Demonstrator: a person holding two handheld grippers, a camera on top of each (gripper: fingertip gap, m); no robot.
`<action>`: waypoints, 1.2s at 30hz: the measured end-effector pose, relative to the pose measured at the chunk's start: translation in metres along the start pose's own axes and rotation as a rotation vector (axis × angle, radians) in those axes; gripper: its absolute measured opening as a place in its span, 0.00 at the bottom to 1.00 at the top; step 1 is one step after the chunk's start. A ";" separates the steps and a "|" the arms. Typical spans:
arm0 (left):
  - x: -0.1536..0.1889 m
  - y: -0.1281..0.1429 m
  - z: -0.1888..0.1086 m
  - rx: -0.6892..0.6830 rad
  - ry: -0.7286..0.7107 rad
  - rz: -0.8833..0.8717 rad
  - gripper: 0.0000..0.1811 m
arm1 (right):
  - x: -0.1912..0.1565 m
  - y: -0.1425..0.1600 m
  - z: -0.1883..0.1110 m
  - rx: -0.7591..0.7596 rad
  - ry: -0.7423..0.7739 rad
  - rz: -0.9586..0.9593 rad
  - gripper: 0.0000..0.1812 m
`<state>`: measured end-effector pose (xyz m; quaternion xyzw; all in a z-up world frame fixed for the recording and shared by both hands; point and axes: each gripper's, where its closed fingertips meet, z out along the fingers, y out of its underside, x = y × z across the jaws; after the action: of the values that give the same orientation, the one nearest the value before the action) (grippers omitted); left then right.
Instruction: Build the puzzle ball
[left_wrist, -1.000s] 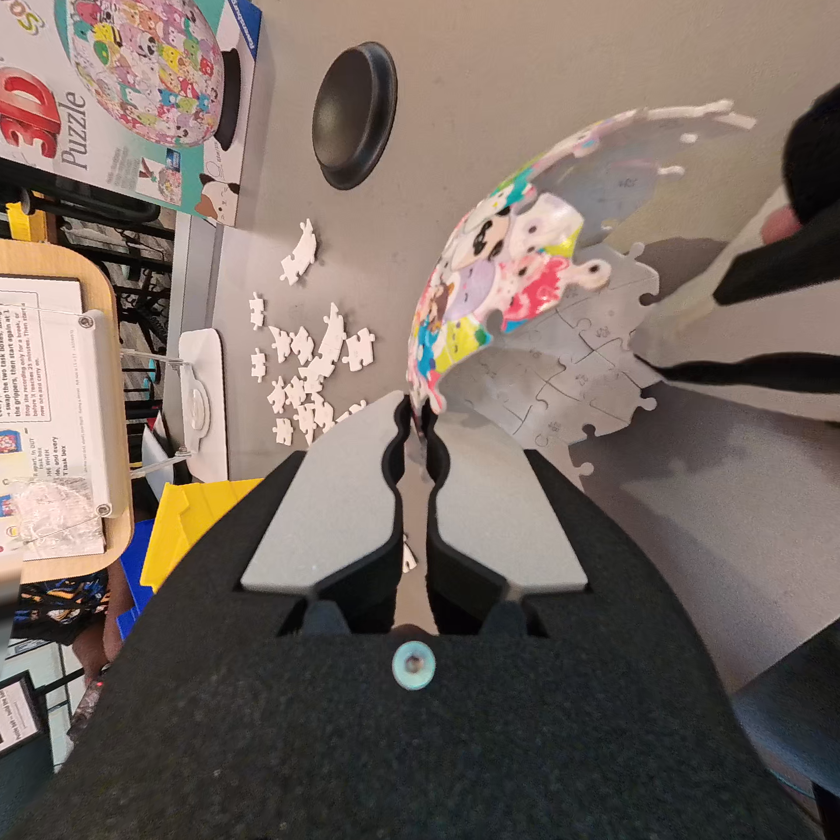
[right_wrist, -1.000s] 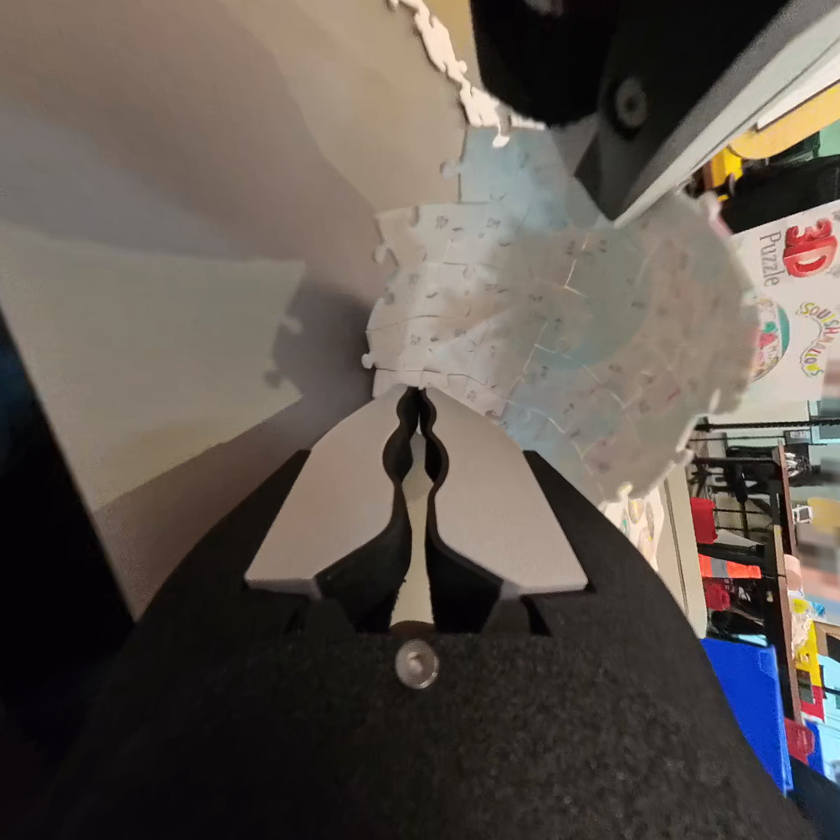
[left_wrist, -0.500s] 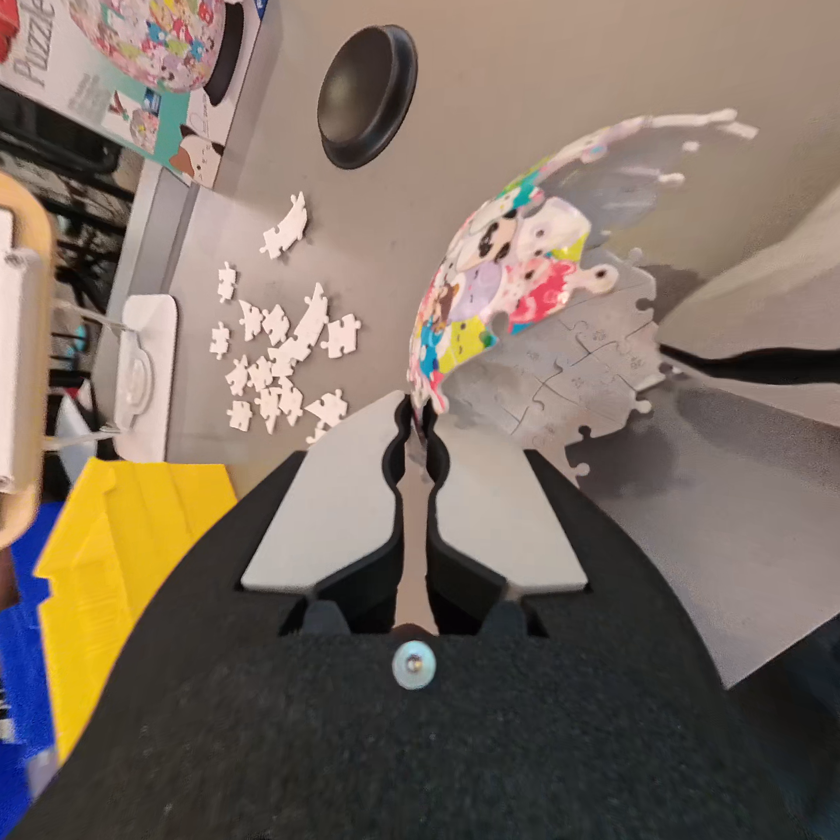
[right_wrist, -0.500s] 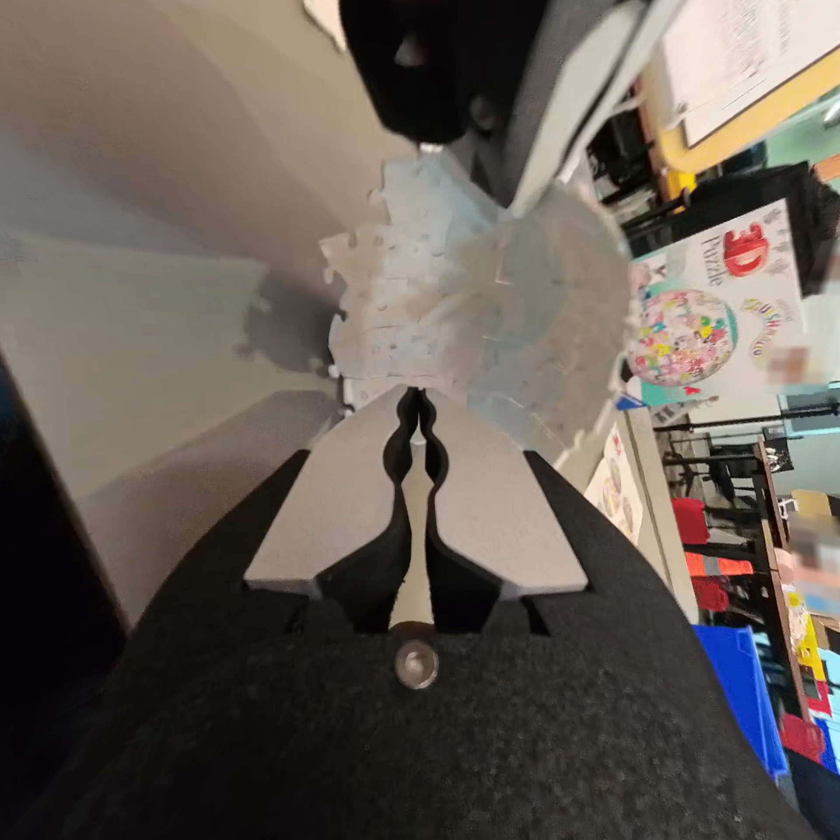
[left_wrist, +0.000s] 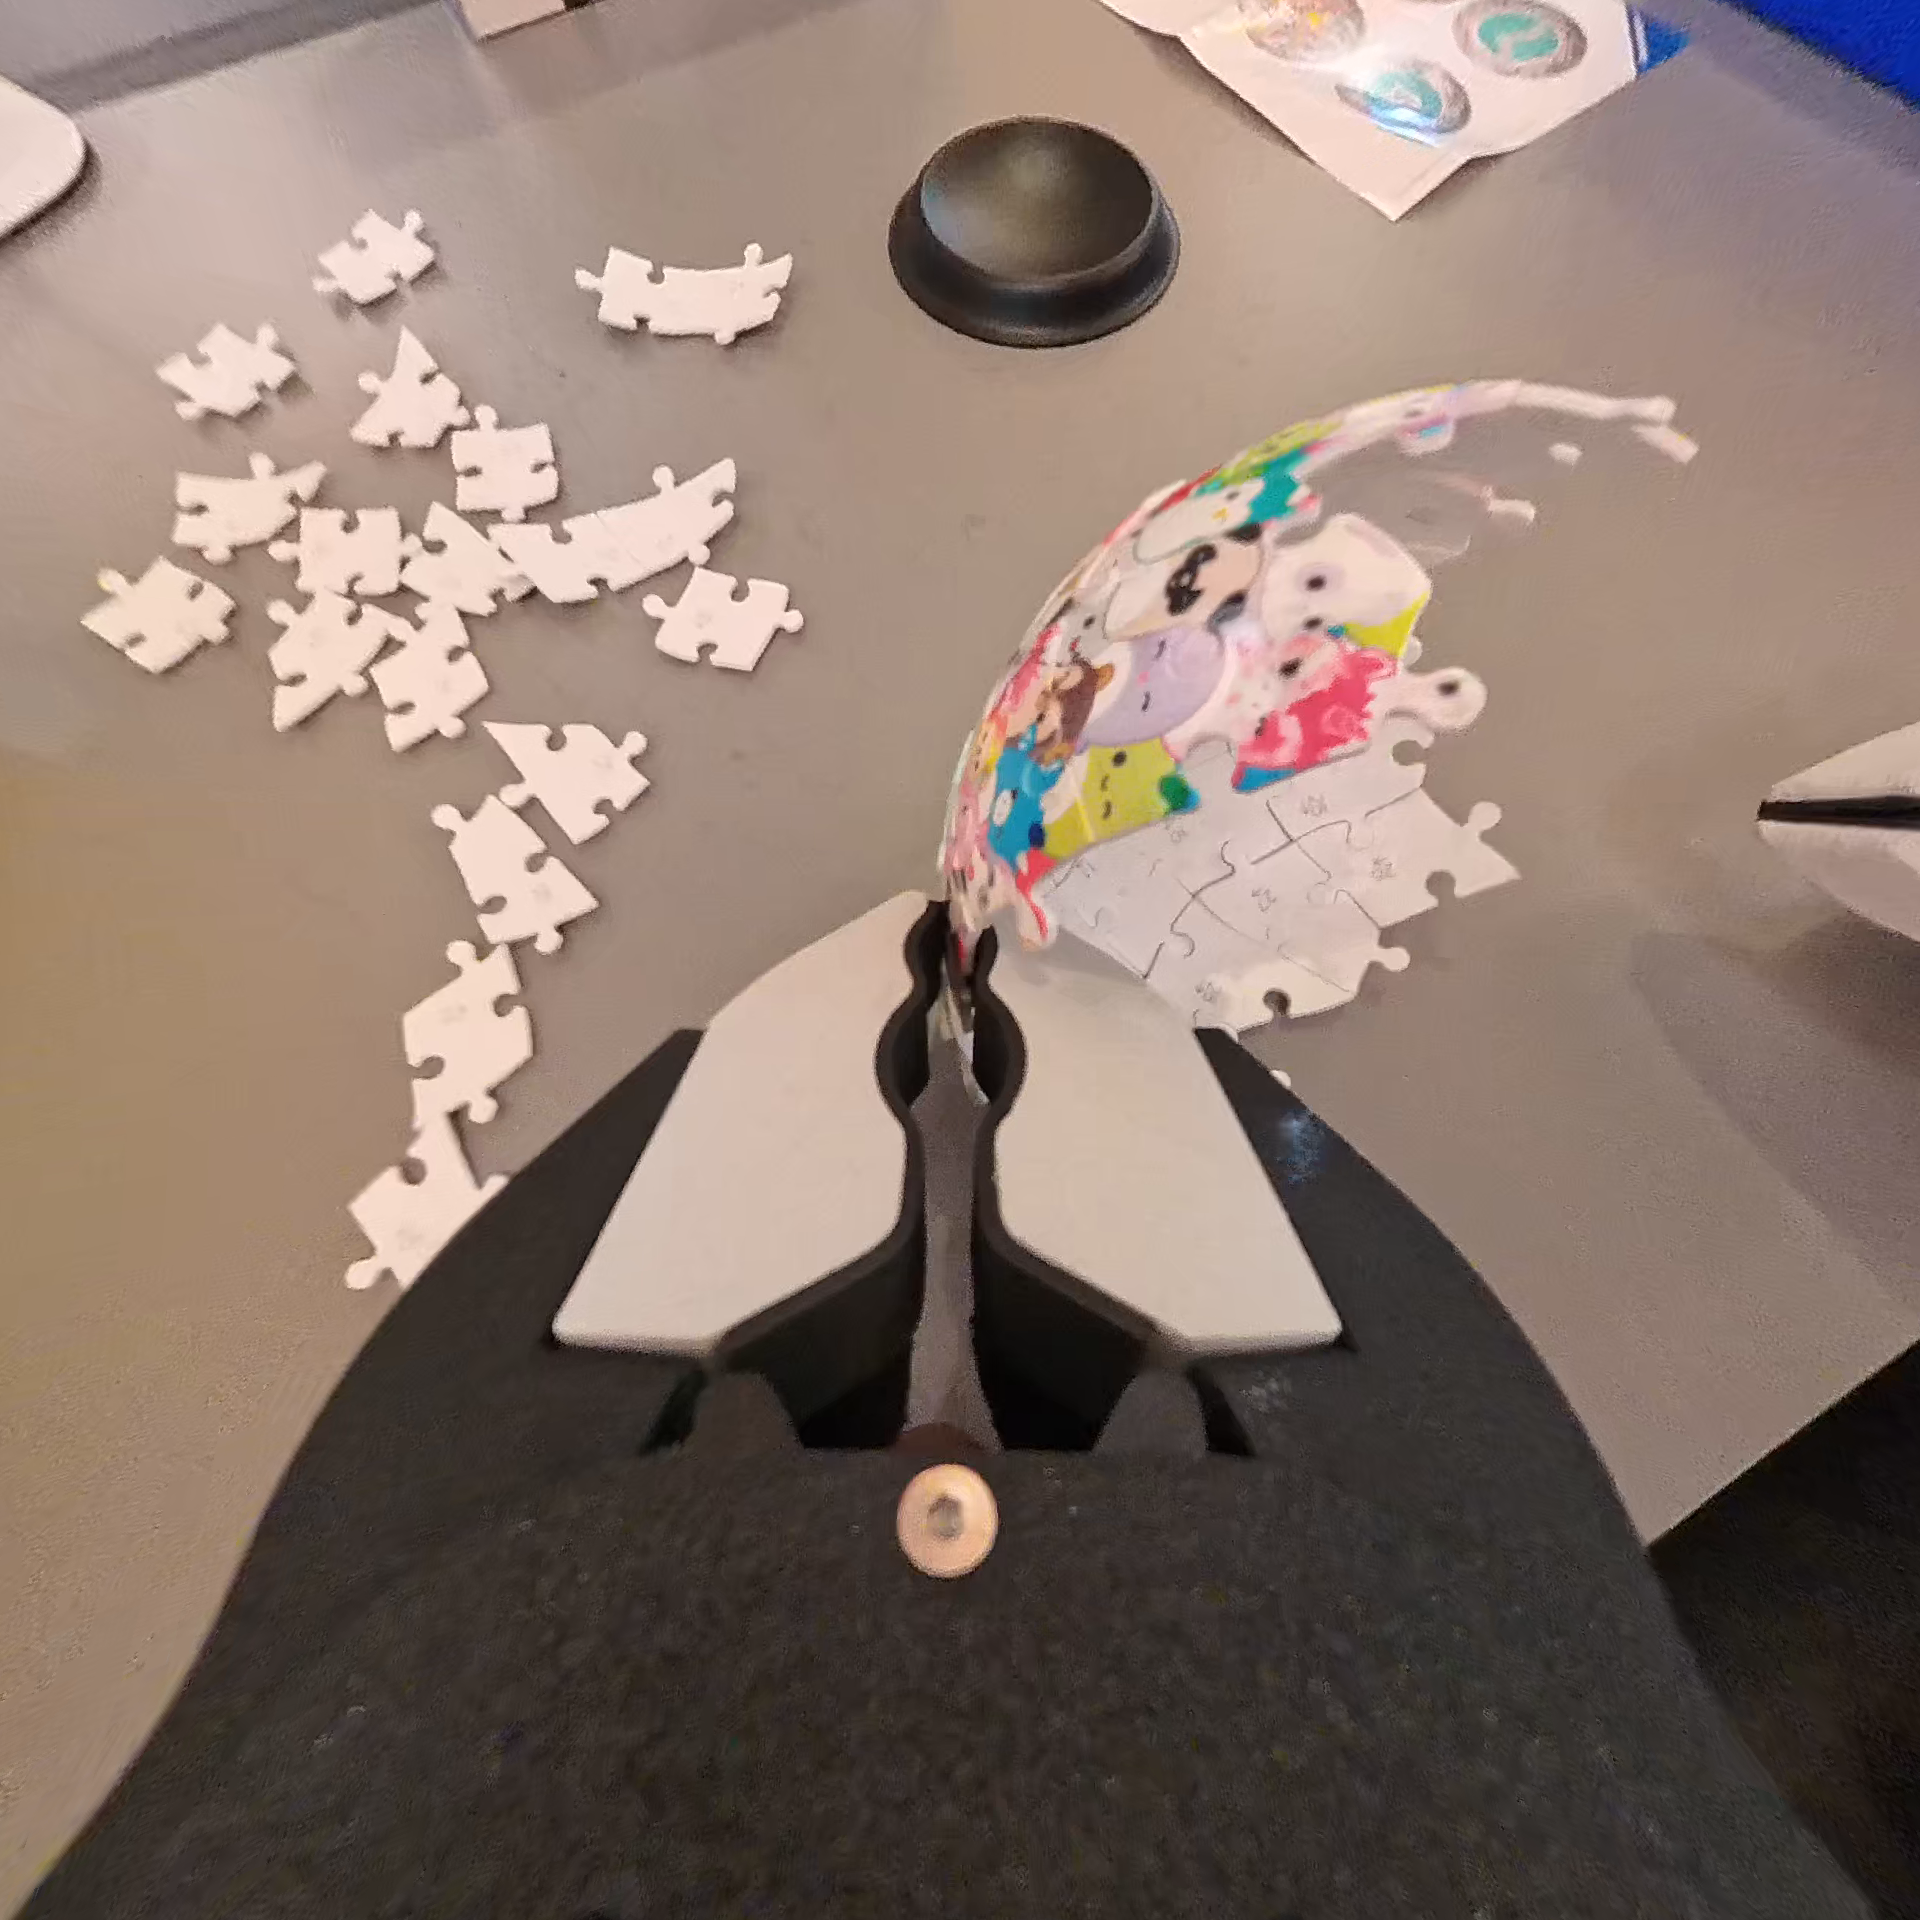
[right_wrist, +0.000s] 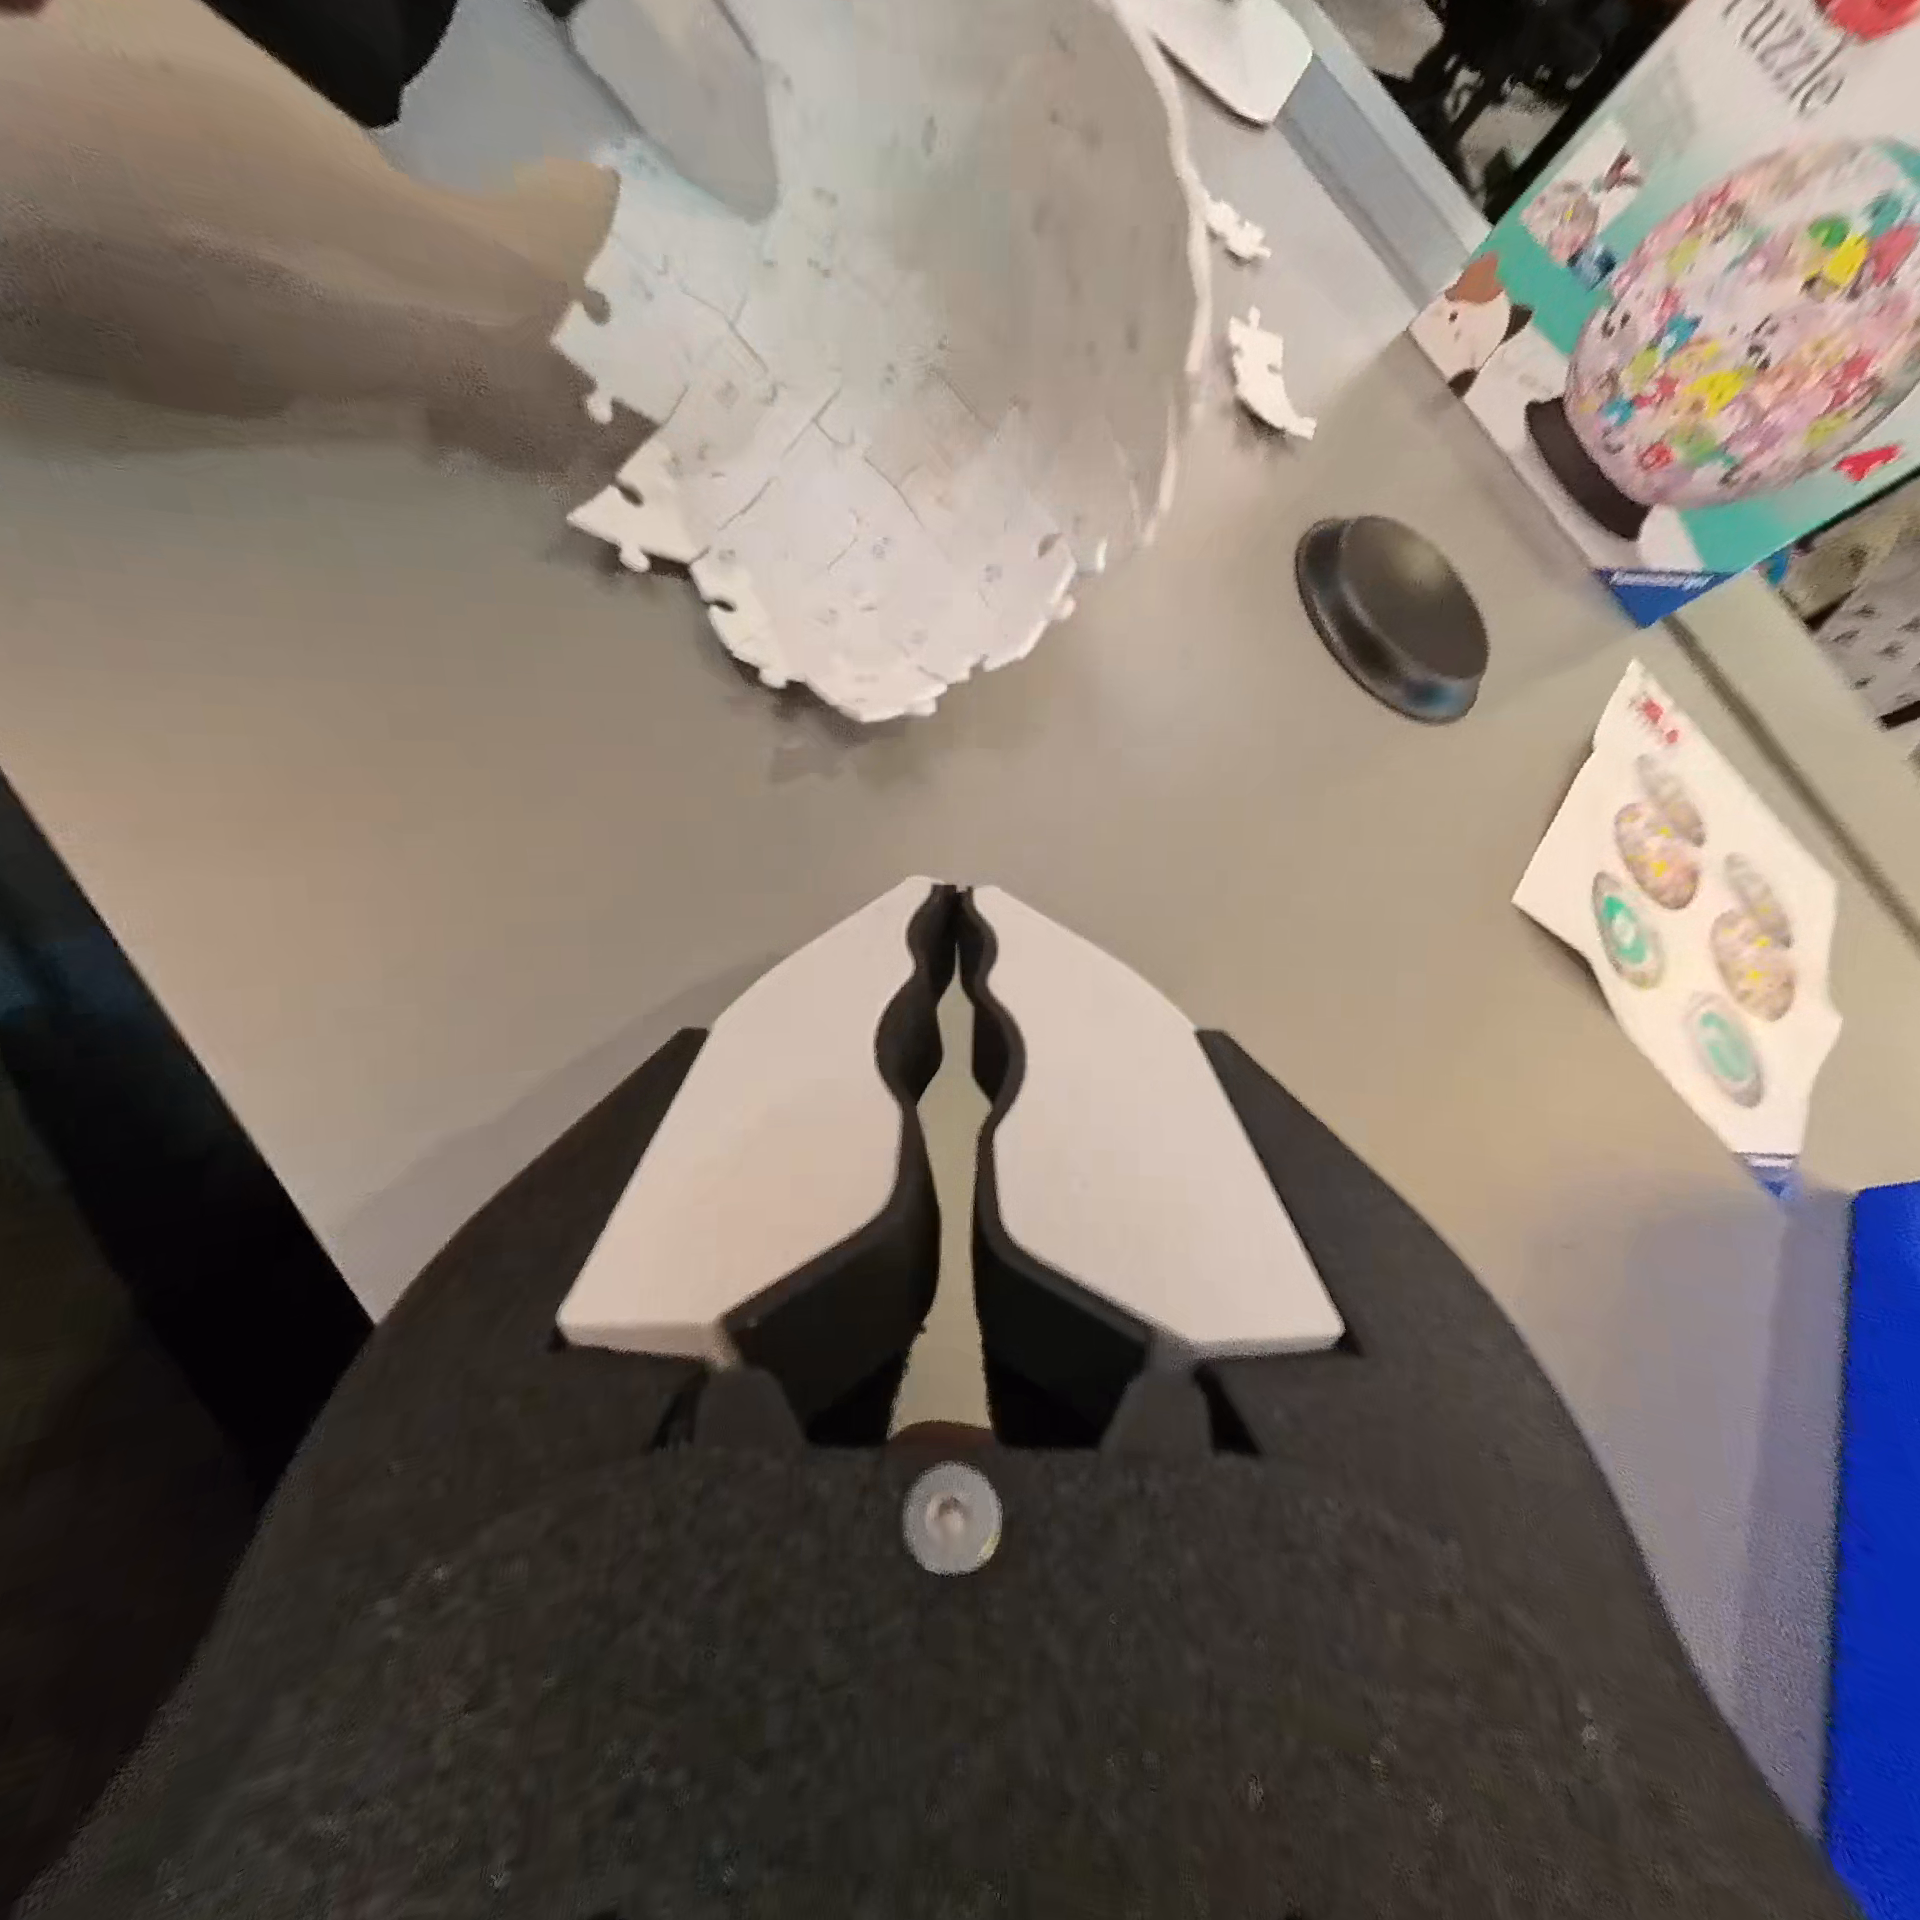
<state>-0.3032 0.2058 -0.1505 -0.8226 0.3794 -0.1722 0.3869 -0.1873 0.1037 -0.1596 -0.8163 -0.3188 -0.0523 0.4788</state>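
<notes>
A grey table (left_wrist: 1039, 436) carries scattered white puzzle pieces (left_wrist: 416, 582) on its left side. A black round stand (left_wrist: 1034, 229), a printed leaflet (right_wrist: 1683, 935) and the puzzle box (right_wrist: 1704, 281) also rest on it.

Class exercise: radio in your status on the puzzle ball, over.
Left gripper shut on the shell edge. Right gripper shut, empty, clear of the shell. Loose pieces and black stand on table; nothing blocking.

Grey matte table (left_wrist: 935, 416) fills the space ahead of both tongs, evenly lit, soft shadows. Its right edge drops to dark floor (left_wrist: 1808, 1507). Past the far right corner, a blue bin (right_wrist: 1881, 1455) beside the table.
</notes>
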 end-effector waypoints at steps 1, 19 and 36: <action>-0.001 0.000 0.000 0.006 0.001 -0.018 0.01 | 0.003 0.001 0.000 -0.001 -0.005 0.021 0.00; 0.020 -0.006 0.011 0.138 0.271 -0.442 0.01 | 0.010 -0.003 -0.010 0.044 -0.066 0.087 0.00; 0.022 0.012 0.010 0.088 0.249 -0.555 0.01 | 0.012 -0.012 -0.022 0.173 -0.486 0.570 0.07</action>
<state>-0.2886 0.1892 -0.1663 -0.8499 0.1767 -0.3873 0.3106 -0.1794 0.0952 -0.1338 -0.8174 -0.1864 0.3052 0.4517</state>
